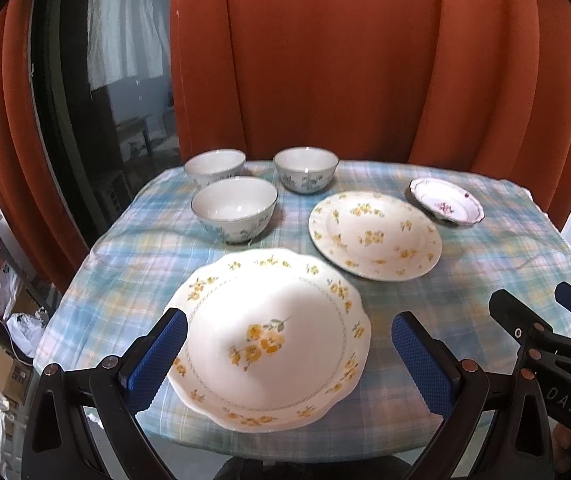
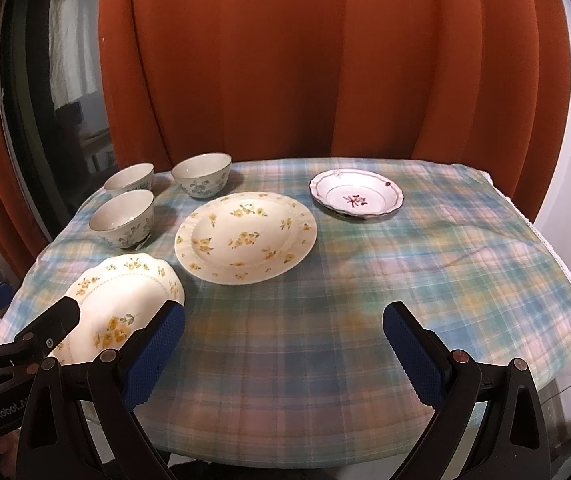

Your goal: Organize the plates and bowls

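While both grippers hover low over the near edge of the table, neither has hold of anything. In the left wrist view the left gripper (image 1: 289, 350) has its blue pads spread wide, one at 7 o'clock and one at 5 o'clock of the scalloped plate (image 1: 269, 340), which lies flat on the plaid tablecloth (image 1: 485, 264) between them; whether the pads touch its rim cannot be told. The right gripper (image 2: 284, 350) is equally wide open, with only bare cloth between its pads; it shows at the 4 o'clock edge of the left view, just beside the left one.

Beyond the scalloped plate, at 1 o'clock from it, lies the round yellow-flowered plate (image 1: 375, 236), near but apart. Farther out at 2 o'clock sits the small pink-flowered dish (image 1: 447, 206), well apart from the others. Three bowls stand upright at 11 o'clock: the nearest bowl (image 1: 234, 209) in front, the back left bowl (image 1: 214, 167) just behind it, and the back right bowl (image 1: 306, 169) beside them. An orange curtain (image 1: 325, 60) hangs behind the table, with a dark window (image 1: 117, 80) at 10 o'clock.
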